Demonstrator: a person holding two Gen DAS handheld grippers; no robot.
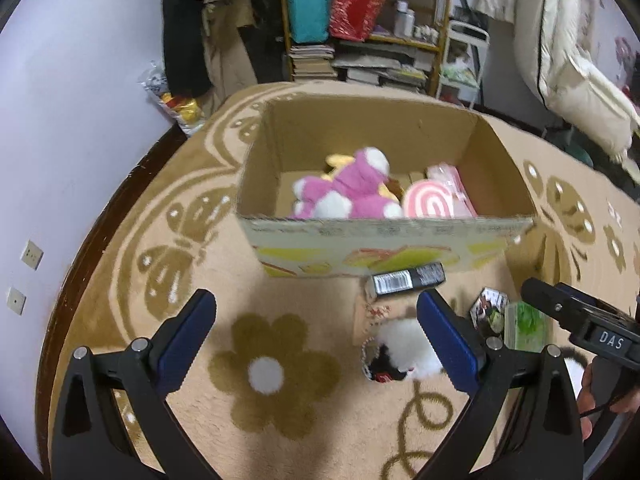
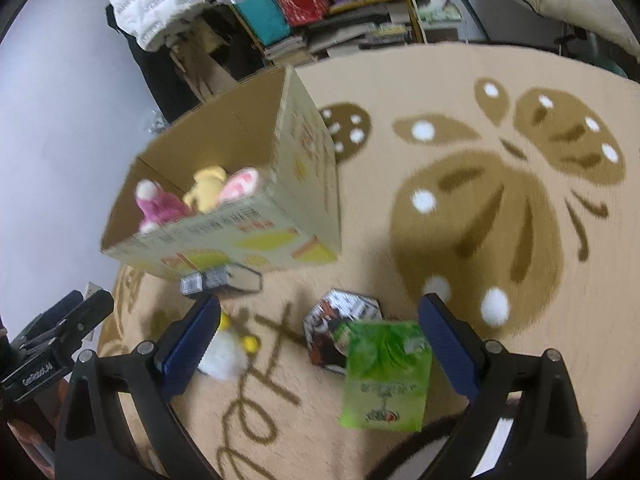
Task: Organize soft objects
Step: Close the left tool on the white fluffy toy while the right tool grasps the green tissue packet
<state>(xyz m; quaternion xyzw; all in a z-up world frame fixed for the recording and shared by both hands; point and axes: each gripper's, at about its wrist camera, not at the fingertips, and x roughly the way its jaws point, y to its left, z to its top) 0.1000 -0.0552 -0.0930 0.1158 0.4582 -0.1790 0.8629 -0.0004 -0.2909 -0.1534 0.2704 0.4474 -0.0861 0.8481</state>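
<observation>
An open cardboard box [image 1: 384, 240] [image 2: 256, 236] stands on the rug. Inside lie a pink-and-white plush [image 1: 352, 192] [image 2: 160, 206], a yellow plush [image 2: 206, 188] and a pink swirl cushion [image 1: 430, 204] [image 2: 240, 188]. A white fluffy plush [image 1: 404, 346] [image 2: 224, 354] with yellow bits lies on the rug in front of the box. My left gripper [image 1: 316, 332] is open and empty, hovering left of the white plush. My right gripper [image 2: 320, 336] is open and empty above a green packet [image 2: 386, 376] [image 1: 524, 326]; it also shows in the left wrist view [image 1: 580, 320].
A black barcode box [image 1: 408, 278] [image 2: 208, 280] lies against the cardboard box front. A hexagonal printed box [image 2: 340, 320] [image 1: 490, 308] sits beside the green packet. The beige butterfly rug [image 2: 480, 200] extends right. Cluttered shelves [image 1: 368, 20] and a wall [image 1: 60, 120] stand behind.
</observation>
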